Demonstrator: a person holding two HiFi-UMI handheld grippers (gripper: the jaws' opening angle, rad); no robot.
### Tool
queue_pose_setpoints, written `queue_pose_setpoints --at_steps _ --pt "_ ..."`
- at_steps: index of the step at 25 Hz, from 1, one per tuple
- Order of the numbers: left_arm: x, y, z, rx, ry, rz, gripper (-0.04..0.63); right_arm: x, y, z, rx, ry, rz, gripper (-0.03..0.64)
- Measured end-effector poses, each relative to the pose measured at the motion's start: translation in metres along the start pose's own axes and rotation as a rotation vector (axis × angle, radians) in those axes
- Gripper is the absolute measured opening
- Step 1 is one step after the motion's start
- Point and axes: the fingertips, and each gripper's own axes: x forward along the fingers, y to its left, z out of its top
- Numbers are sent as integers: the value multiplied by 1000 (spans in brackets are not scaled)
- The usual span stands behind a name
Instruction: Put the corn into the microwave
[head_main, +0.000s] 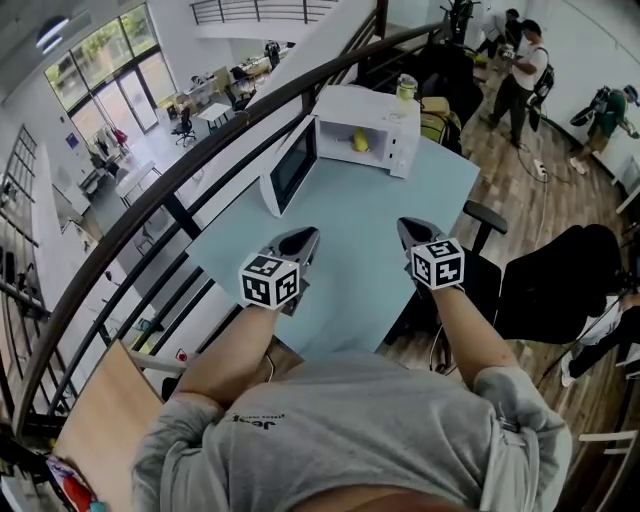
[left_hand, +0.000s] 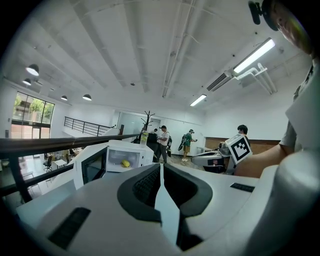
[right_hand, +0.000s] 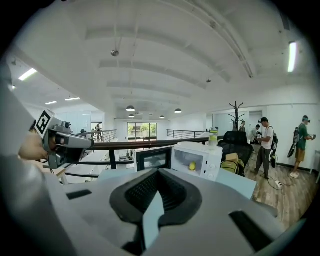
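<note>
A white microwave (head_main: 365, 130) stands at the far end of the light blue table (head_main: 360, 260), its door (head_main: 292, 166) swung open to the left. The yellow corn (head_main: 359, 141) lies inside the cavity. Both grippers hover over the near part of the table, well short of the microwave. My left gripper (head_main: 308, 235) is shut with nothing in it, and so is my right gripper (head_main: 405, 226). The left gripper view shows the shut jaws, with the microwave (left_hand: 112, 157) and corn (left_hand: 126, 163) beyond. In the right gripper view the microwave (right_hand: 197, 159) and corn (right_hand: 192, 166) lie straight ahead.
A bottle (head_main: 406, 88) stands on top of the microwave. A dark railing (head_main: 200, 160) runs along the table's left side. A black office chair (head_main: 482, 272) sits at the table's right edge. People stand on the wooden floor at the back right (head_main: 520, 75).
</note>
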Motion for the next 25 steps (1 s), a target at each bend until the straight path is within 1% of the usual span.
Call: queue_pose_setpoints --at_steps 5,9,15,19,25 --pt "8 -34 -5 -33 -8 28 37 -38 -24 -9 16 -20 35 18" --pt "16 -66 -5 -43 -25 57 37 -65 -44 -15 25 -27 72 18" --pt "27 -113 1 -29 -59 103 37 -95 -65 -19 25 -42 135 18" --pt "30 -144 0 -22 -64 119 37 -113 -78 -24 31 -54 158 18" --pt "23 -169 -2 2 -58 140 37 -129 -80 -31 46 -77 190 18"
